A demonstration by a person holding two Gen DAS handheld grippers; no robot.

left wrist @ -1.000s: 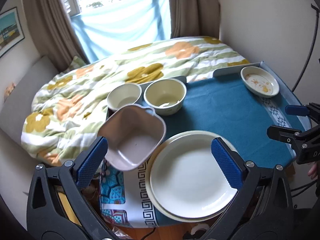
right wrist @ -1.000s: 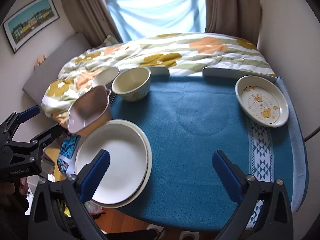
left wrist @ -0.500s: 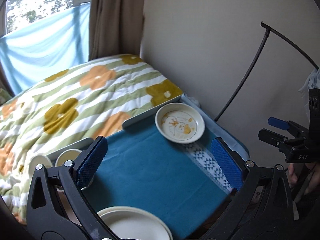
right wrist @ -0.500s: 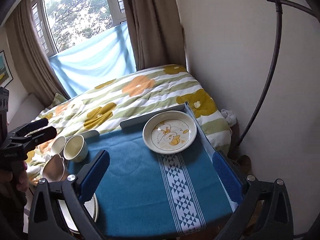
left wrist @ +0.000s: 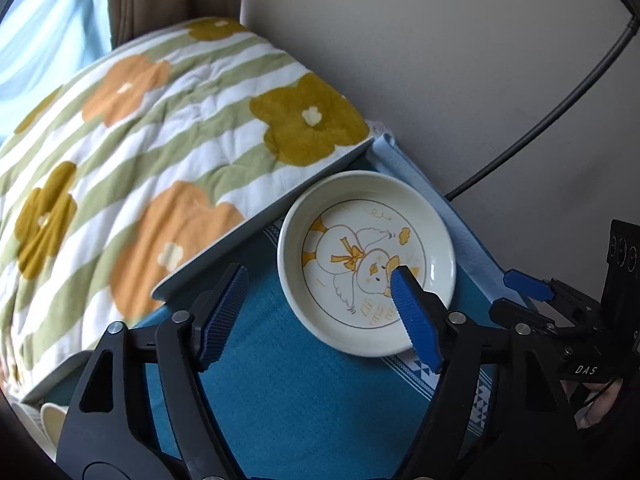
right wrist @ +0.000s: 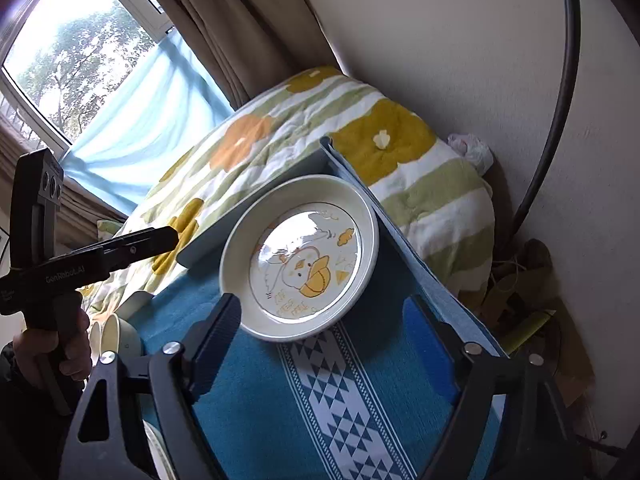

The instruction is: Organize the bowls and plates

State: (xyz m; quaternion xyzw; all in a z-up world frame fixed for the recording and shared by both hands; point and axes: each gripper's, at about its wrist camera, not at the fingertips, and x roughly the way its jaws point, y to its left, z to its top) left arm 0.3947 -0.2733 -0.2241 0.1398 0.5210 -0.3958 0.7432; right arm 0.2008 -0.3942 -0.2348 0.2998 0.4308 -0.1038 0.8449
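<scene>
A cream shallow plate with a yellow duck drawing point(left wrist: 366, 262) lies on the blue tablecloth point(left wrist: 320, 392) at the table's far right corner; it also shows in the right wrist view point(right wrist: 300, 258). My left gripper point(left wrist: 320, 280) is open above the plate's near left rim, its right finger over the plate. My right gripper point(right wrist: 324, 320) is open, just short of the plate's near rim. A cream bowl point(right wrist: 120, 334) peeks in at the left.
A flowered quilt point(left wrist: 140, 140) lies behind the table. The wall point(left wrist: 440, 60) and a black cable point(left wrist: 540, 128) are close on the right. A grey tray edge point(left wrist: 260, 220) runs along the table's back. The right gripper shows at the left view's right edge point(left wrist: 532, 296).
Both grippers have swung right and moved in on the duck plate, which now fills the views. The stacked plates and bowls have left the left wrist view.
</scene>
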